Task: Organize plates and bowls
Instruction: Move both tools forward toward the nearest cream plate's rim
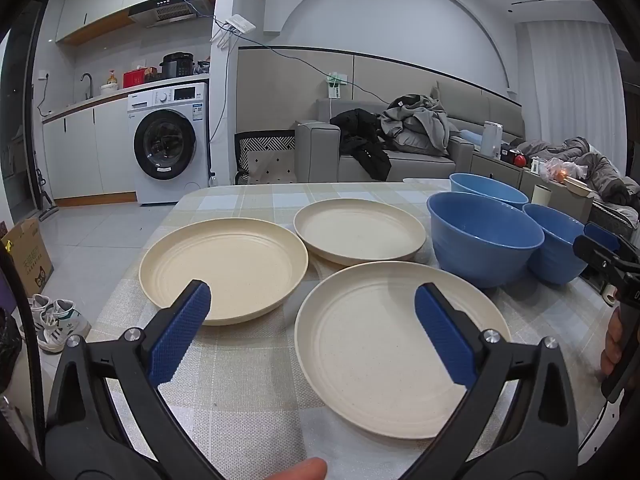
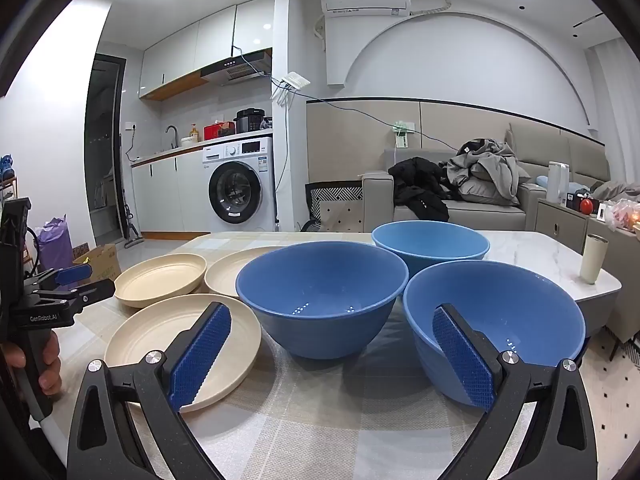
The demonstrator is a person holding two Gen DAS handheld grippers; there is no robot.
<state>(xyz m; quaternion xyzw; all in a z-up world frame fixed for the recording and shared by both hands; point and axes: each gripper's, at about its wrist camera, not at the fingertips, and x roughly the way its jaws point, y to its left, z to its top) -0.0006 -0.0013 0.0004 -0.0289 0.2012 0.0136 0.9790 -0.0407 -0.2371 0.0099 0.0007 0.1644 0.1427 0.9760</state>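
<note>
Both the left gripper point(image 1: 312, 300) and right gripper point(image 2: 332, 324) are hovering wide and empty; three cream plates point(image 1: 400, 344) are lying centre-frame, three blue bowls point(image 2: 320, 284) sitting right of them on the table point(image 1: 240, 392)

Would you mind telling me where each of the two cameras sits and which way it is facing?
Left wrist view: on the left gripper, jaws open, aimed slightly down at three cream plates; the nearest plate lies ahead. A fingertip shows at the bottom edge, the right gripper at right.
Right wrist view: on the right gripper, jaws open, facing three blue bowls; the middle bowl is central. The left gripper and the hand holding it show at left.
Shared: plates, bowls, checked tablecloth, washing machine, sofa.
</note>
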